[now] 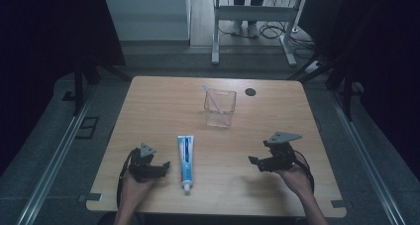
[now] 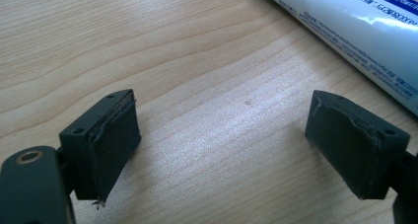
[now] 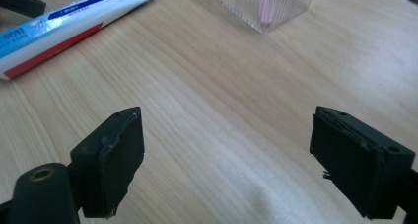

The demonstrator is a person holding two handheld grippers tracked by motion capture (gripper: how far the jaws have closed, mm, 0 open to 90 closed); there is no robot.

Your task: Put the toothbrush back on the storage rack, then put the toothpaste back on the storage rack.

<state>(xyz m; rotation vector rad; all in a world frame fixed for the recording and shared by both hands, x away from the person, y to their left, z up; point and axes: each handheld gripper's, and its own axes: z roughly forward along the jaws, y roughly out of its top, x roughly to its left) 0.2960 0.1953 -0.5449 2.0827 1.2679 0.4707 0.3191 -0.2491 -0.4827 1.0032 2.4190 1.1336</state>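
Note:
A white and blue toothpaste tube (image 1: 186, 161) lies flat on the wooden table (image 1: 163, 98), cap toward the near edge. Behind it stands a clear square cup (image 1: 219, 108) with a pink toothbrush (image 1: 214, 100) leaning inside. My left gripper (image 1: 161, 166) rests low just left of the tube, jaws open and empty (image 2: 224, 150); the tube (image 2: 360, 31) runs past its upper right. My right gripper (image 1: 257, 161) hovers at the right of the table, open with bare wood between its jaws (image 3: 226, 160). From there the tube (image 3: 64, 24) lies far left and the cup (image 3: 266, 4) straight ahead.
A small dark round hole (image 1: 250, 91) marks the table's far right. Beyond the table stand a white desk frame (image 1: 252, 17) and cables on the floor. Metal rails (image 1: 54, 160) run along both sides of the table.

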